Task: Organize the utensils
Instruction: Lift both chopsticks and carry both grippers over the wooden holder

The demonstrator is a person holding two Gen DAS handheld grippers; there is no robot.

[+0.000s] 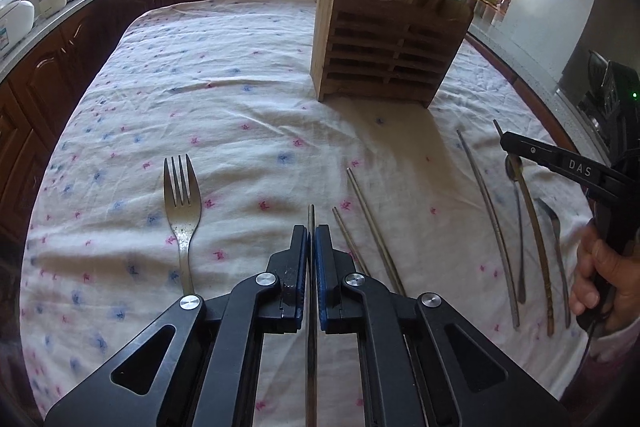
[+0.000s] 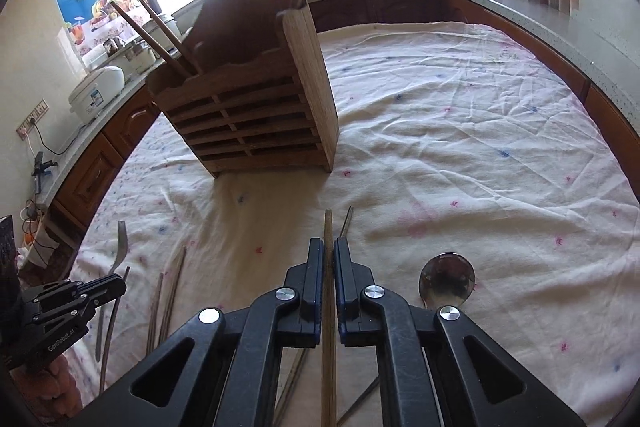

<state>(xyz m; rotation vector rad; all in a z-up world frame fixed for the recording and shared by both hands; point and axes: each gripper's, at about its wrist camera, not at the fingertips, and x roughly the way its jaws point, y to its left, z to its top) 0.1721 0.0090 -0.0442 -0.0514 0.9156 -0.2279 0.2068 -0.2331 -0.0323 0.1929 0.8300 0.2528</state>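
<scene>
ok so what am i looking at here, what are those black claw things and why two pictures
They are hand-held grippers, one in each of a person's hands, each with a camera looking along its fingers; so one picture per gripper. The left gripper is shut on a thin metal chopstick. The right gripper is shut on a wooden chopstick. On the flowered cloth lie a fork, a spoon and more chopsticks, in front of a wooden utensil holder.
</scene>
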